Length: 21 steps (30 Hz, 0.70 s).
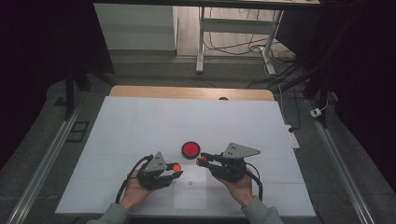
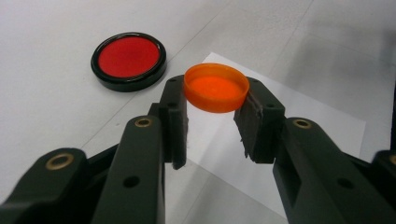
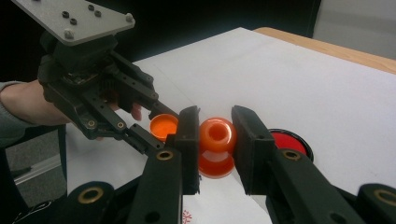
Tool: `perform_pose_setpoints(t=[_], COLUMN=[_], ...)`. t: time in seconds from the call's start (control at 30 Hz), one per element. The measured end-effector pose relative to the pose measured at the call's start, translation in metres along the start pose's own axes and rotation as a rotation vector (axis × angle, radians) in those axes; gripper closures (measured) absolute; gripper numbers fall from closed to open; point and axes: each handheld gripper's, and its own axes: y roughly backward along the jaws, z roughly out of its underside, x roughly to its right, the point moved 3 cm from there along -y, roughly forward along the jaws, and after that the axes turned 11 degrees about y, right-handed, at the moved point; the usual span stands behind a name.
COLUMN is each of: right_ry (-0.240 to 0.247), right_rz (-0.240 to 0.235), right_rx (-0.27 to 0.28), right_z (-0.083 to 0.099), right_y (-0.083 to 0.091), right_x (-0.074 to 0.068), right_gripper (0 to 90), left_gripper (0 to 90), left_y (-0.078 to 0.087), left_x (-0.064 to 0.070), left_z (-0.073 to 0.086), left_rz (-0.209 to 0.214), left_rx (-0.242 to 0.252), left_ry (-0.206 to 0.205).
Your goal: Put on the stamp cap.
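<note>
My left gripper is shut on a shallow orange cap, hollow side up, held by its rim above a small paper sheet. In the high view this gripper sits at front centre-left. My right gripper is shut on a small rounded orange piece with a round opening facing the camera. It faces the left gripper a short gap away. The right gripper view also shows the left gripper with the orange cap. A red disc in a black rim lies flat just beyond both grippers.
A white board covers the table, whose wooden far edge shows behind it. The small paper sheet with a red mark lies near the front edge. Desk legs and cables are on the floor beyond.
</note>
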Motion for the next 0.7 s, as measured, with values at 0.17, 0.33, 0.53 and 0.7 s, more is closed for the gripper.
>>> perform_pose_setpoints(t=[0.17, 0.33, 0.53, 0.7], right_ry=[0.002, 0.001, 0.001, 0.004], right_rz=[-0.004, 0.0, -0.003, -0.007], right_rx=[-0.002, 0.001, 0.001, -0.002], right_z=[0.0, 0.0, 0.0, 0.0], right_y=[-0.001, 0.0, -0.001, -0.003], right_x=[-0.001, 0.0, -0.001, -0.002], right_gripper=[72.1, 72.0, 72.0, 71.9], left_gripper=[64.1, 64.1, 64.1, 64.1], left_y=[-0.004, -0.011, -0.02, -0.028], left_x=[0.0, 0.003, 0.007, 0.012], left_z=[-0.004, -0.007, -0.01, -0.014], left_rz=[-0.001, 0.009, 0.021, 0.033], left_rx=[0.0, -0.002, -0.014, -0.022], left_ry=[-0.005, -0.01, -0.022, -0.03])
